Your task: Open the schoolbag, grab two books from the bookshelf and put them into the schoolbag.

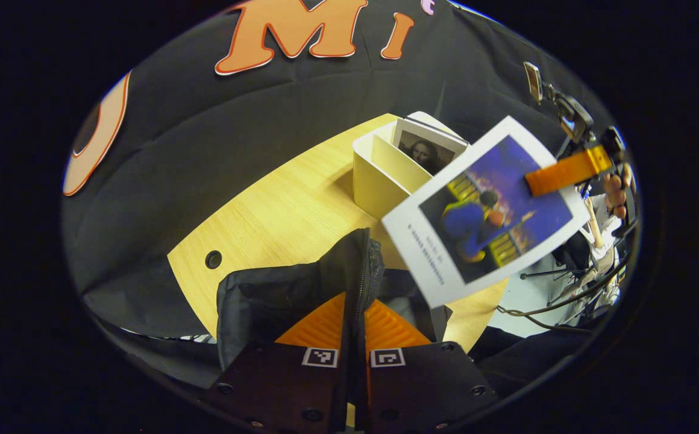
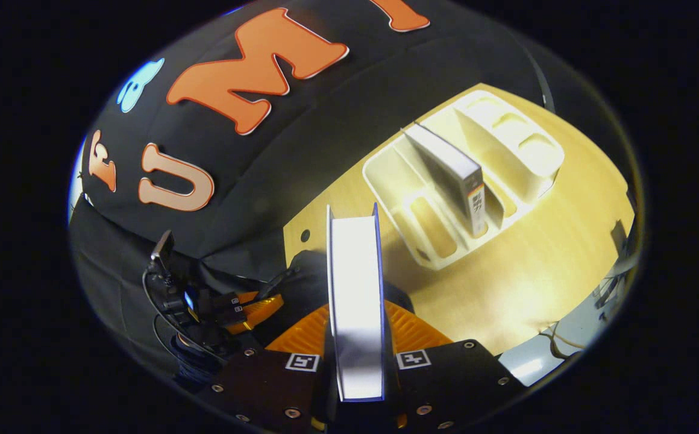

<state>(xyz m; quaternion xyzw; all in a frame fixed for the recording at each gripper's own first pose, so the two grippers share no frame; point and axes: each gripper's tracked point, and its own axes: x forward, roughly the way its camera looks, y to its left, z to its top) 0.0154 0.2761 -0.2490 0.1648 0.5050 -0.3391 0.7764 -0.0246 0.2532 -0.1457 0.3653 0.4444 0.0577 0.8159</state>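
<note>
In the left gripper view, the blue-covered book (image 1: 487,211) covers the right part of the cream bookshelf (image 1: 379,175) and a part of the desk (image 1: 277,211). The small print on its white margin is too small to read. The second book (image 1: 426,149) is sunk in the bookshelf, so its lower half is hidden. The schoolbag (image 1: 289,295) covers the inner faces of the jaws there. In the right gripper view, the schoolbag (image 2: 301,277) is mostly hidden behind the held book, and the barcode label on the spine of the second book is blurred.
</note>
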